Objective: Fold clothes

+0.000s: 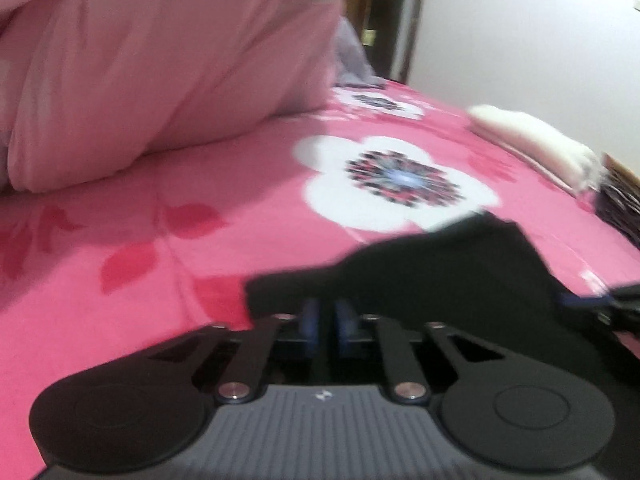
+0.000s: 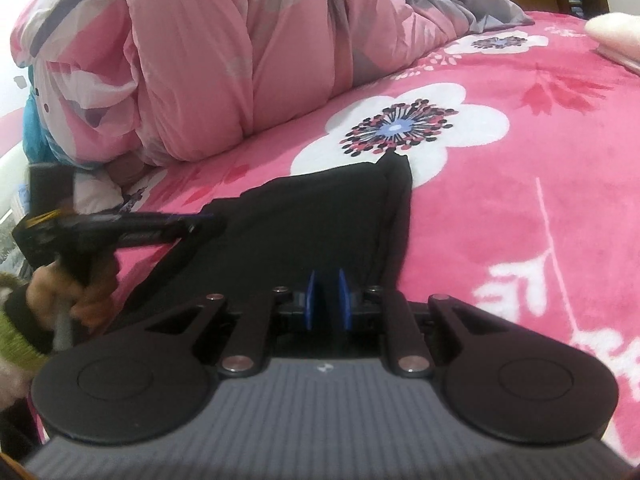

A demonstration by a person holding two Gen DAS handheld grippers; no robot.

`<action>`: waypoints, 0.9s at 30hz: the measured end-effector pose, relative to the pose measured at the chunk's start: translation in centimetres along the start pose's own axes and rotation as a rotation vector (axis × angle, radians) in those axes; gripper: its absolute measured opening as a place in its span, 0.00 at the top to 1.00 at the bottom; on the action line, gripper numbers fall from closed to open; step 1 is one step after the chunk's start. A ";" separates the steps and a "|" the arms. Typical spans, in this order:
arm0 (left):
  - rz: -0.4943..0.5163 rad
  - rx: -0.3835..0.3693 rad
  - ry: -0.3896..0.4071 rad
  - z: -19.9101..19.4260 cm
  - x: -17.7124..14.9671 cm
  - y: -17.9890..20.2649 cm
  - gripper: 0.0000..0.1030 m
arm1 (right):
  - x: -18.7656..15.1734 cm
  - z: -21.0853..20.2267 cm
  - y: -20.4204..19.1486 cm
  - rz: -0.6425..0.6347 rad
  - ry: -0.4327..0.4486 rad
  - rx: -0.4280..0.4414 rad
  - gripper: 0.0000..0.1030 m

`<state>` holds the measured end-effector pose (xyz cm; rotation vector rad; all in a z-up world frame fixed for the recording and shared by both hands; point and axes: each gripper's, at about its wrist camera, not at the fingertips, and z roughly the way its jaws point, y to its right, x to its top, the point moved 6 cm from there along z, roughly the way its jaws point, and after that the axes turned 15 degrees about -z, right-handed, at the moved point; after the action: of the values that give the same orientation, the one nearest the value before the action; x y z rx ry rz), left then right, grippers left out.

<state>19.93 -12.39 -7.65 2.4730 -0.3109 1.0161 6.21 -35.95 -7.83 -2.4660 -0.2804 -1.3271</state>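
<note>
A black cloth (image 2: pixel 320 216) lies on a bed with a bright pink sheet (image 2: pixel 520 208). The sheet has big white flowers on it. The cloth sits near the front edge of the bed, just below one white flower (image 2: pixel 396 128).

The left gripper (image 1: pixel 327 314) has its blue fingers (image 1: pixel 310 316) pulled close together, and the near edge of the black cloth (image 1: pixel 420 276) sits right at their tips. It looks like they pinch the cloth. This picture is blurry.

The right gripper (image 2: pixel 328 298) also has its blue fingers (image 2: pixel 309 300) close, with only a thin gap. The black cloth lies under and around them. I cannot tell if they pinch it.

From the right gripper's camera, the left gripper (image 2: pixel 200 222) reaches in from the left side and touches the cloth's left corner. A hand (image 2: pixel 76 292) in a black and green sleeve (image 2: pixel 16 328) holds its handle.

A puffy pink quilt (image 2: pixel 224 60) is piled at the back of the bed. A folded white cloth (image 1: pixel 532 140) rests near the far right side.
</note>
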 end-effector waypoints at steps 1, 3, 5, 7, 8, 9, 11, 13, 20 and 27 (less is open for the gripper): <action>-0.019 -0.003 0.005 0.3 0.5 -0.5 0.95 | 0.0 0.0 0.0 0.002 0.000 0.002 0.89; -0.023 0.049 0.035 0.6 1.6 -0.8 0.91 | 0.0 0.0 0.0 0.000 0.000 0.000 0.89; -0.008 0.080 0.062 0.3 2.5 -0.4 0.83 | 0.0 0.0 -0.1 -0.003 -0.001 -0.003 0.89; 0.035 0.044 0.079 -0.5 2.9 1.3 0.83 | 0.0 0.0 -0.1 -0.004 -0.001 -0.004 0.89; 0.065 0.014 0.084 -0.9 3.0 2.5 0.83 | 0.0 0.0 -0.1 -0.003 -0.001 -0.003 0.89; 0.094 -0.018 0.087 -1.3 3.0 3.7 0.82 | 0.0 0.0 0.0 -0.002 -0.002 -0.002 0.89; 0.145 -0.098 0.055 -1.4 2.5 6.6 0.80 | 0.0 0.1 0.0 -0.002 -0.002 -0.001 0.89; 0.177 -0.142 -0.014 0.0 1.9 8.7 0.77 | 0.1 0.1 0.0 -0.002 -0.003 0.001 0.89; 0.154 -0.150 -0.145 6.6 2.4 11.2 0.73 | 0.1 0.1 0.0 -0.003 -0.006 0.006 0.89; 0.091 -0.166 -0.108 7.5 4.8 11.6 0.75 | 0.1 0.1 0.1 0.001 -0.008 0.012 0.89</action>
<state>23.56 -26.35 -5.28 2.3856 -0.5252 0.8565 6.35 -35.97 -7.85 -2.4612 -0.2879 -1.3117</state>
